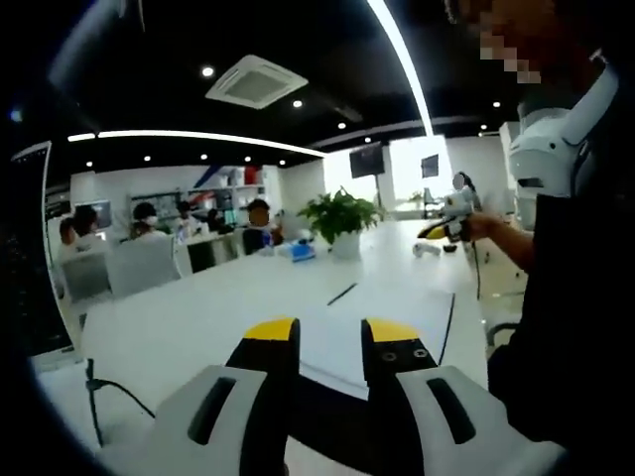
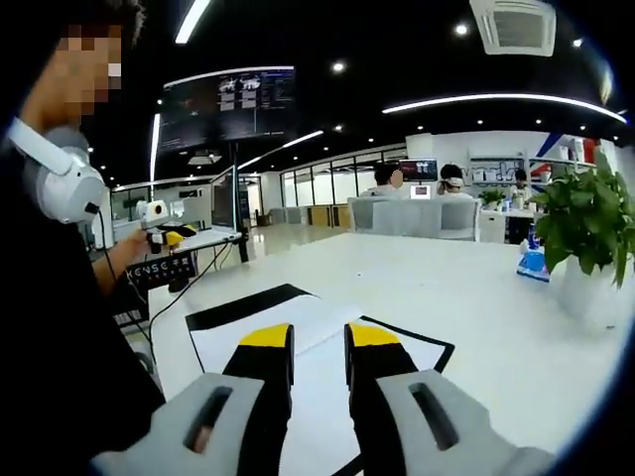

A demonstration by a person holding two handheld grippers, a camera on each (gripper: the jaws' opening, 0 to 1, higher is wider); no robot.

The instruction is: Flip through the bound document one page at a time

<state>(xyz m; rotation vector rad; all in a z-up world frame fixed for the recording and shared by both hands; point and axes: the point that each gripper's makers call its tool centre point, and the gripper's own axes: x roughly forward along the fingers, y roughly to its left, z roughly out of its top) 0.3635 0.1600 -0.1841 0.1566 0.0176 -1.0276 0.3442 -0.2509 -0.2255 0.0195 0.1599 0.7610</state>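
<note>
A long white table [image 1: 198, 317] runs through an open office and carries everything here; in the right gripper view its bare top [image 2: 476, 288] stretches toward a row of seated people at the far end. On the table, close to the person holding the grippers, lies the document [image 2: 308, 332]: white pages on a black cover whose edge shows as a dark border around them. In the left gripper view the document [image 1: 397, 317] lies just past the jaw tips, its black edge showing as thin dark lines on the white top. The person [image 1: 566, 297] stands at the table's near side in dark clothes, with white headphones [image 2: 60, 183] around the neck. A potted plant [image 2: 585, 238] in a white pot stands on the table well beyond the document; the left gripper view shows the plant [image 1: 340, 220] farther down the table with a small blue thing just beside it. The left gripper [image 1: 329, 342] hovers over the near edge of the document, its yellow-tipped jaws apart with a clear gap between them and nothing in it. The right gripper [image 2: 317, 347] hangs above the white pages, its jaws likewise apart by a narrow gap and holding nothing; whether the tips touch the paper I cannot tell. Each gripper also appears small in the other's view, held up in the person's hand [image 1: 486, 226] beside the body.
</note>
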